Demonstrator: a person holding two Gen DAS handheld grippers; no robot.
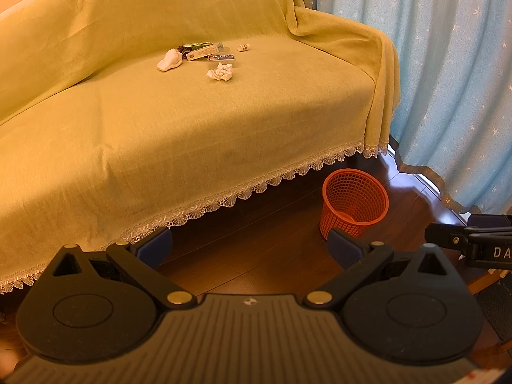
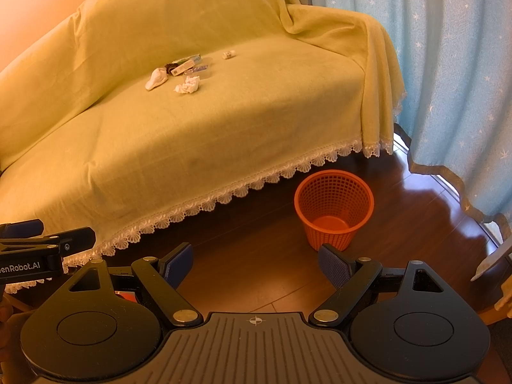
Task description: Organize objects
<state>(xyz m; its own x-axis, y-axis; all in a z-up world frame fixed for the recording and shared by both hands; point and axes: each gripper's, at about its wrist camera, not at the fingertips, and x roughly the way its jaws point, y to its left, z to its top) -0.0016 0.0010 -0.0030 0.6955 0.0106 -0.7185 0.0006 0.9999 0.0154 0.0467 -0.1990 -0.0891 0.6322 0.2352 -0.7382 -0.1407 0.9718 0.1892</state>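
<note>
Left tool (image 1: 249, 249) and right tool (image 2: 256, 267): jaws wide apart, holding nothing, above the floor. Orange mesh basket (image 2: 334, 208): on the floor by the sofa's front edge, nothing visible inside. Crumpled tissues (image 1: 220, 71), boxes (image 1: 204, 52) and small bottle (image 1: 244, 46): near the sofa seat's back edge.

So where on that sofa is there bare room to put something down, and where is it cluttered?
The yellow-green covered sofa seat is bare across its front, from the white lace hem back to the clutter. The crowded spot is mid-seat near the backrest: two crumpled white tissues, flat boxes, a small white bottle. The orange mesh basket looks empty.
</note>
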